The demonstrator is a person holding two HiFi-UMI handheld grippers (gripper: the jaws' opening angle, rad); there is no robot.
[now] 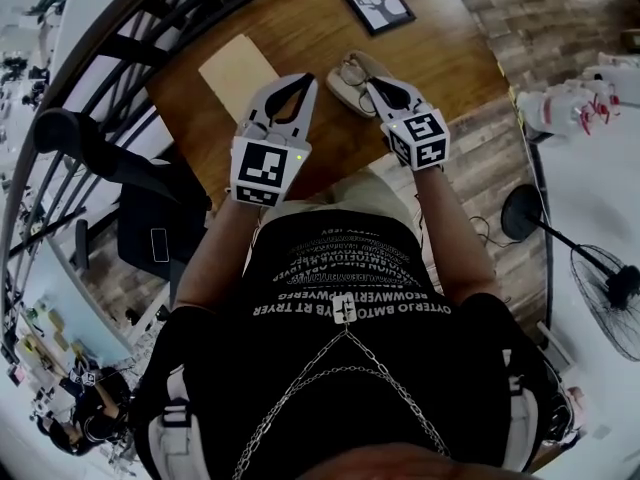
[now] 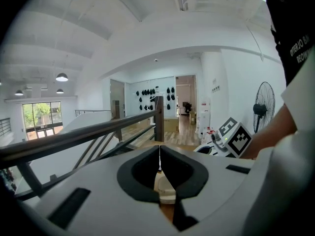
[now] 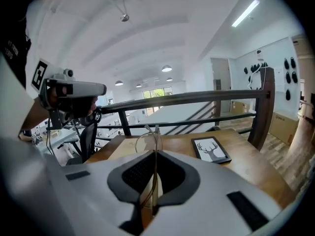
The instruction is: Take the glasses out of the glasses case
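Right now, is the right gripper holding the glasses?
Yes: the right gripper is shut on the glasses, whose wire rim rises above its jaws.

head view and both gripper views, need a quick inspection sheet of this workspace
surface: wooden table
job's things: glasses case on the table; glasses pinched in the right jaws
clutter: framed deer picture, tan envelope
grippers: left hand-held gripper jaws together; right hand-held gripper shut on the glasses
cables: thin cord on the floor
surroundings: railing, floor fan
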